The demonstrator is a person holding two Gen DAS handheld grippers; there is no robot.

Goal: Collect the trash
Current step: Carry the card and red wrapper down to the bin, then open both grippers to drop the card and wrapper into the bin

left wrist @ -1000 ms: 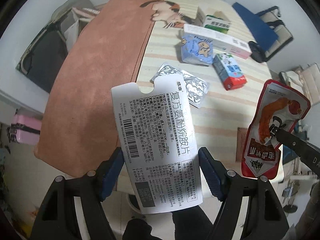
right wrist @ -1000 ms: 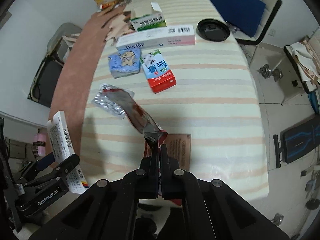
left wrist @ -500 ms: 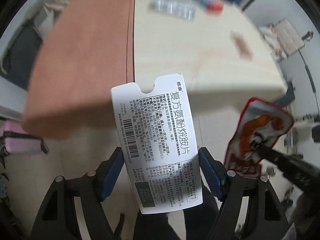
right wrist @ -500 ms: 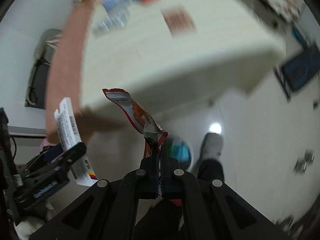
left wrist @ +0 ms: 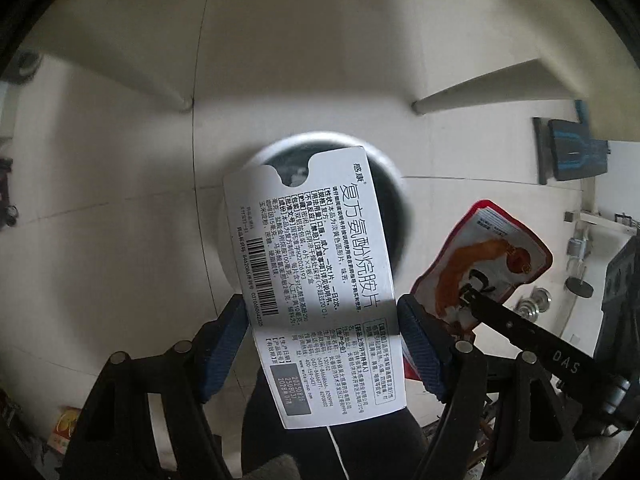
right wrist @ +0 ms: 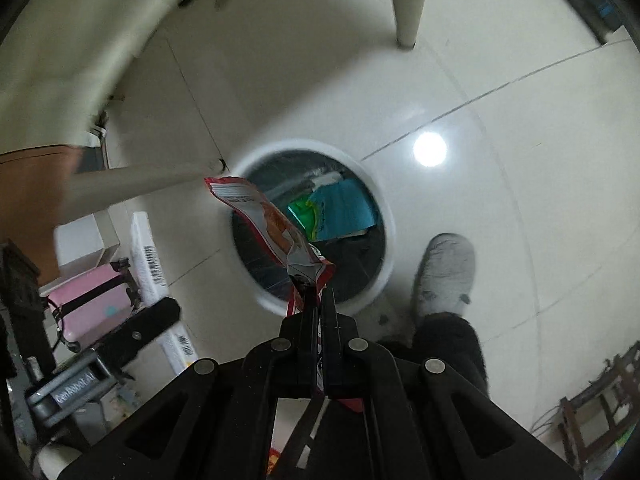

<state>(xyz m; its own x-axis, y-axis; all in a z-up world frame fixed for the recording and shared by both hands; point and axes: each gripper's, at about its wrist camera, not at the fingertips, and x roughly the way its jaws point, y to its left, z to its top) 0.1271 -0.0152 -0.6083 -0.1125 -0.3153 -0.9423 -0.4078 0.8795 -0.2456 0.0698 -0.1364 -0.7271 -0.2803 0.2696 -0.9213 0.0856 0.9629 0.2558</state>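
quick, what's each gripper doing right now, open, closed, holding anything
left gripper: jaws have just been opening, white medicine box between the fingers.
right gripper: closed on the red snack wrapper.

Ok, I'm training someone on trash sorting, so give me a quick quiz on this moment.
1. True or false: the trash bin on the floor is empty.
2. Which gripper holds the red snack wrapper? A: left. B: right.
3. Fill in: the white medicine box sits between the ___ gripper's jaws.

Key
1. False: blue and green packaging lies inside.
2. B: the right gripper has its jaws shut on the wrapper.
3. Left: the left gripper has the box between its jaws, which have just been opening slightly, with the pads on its edges.
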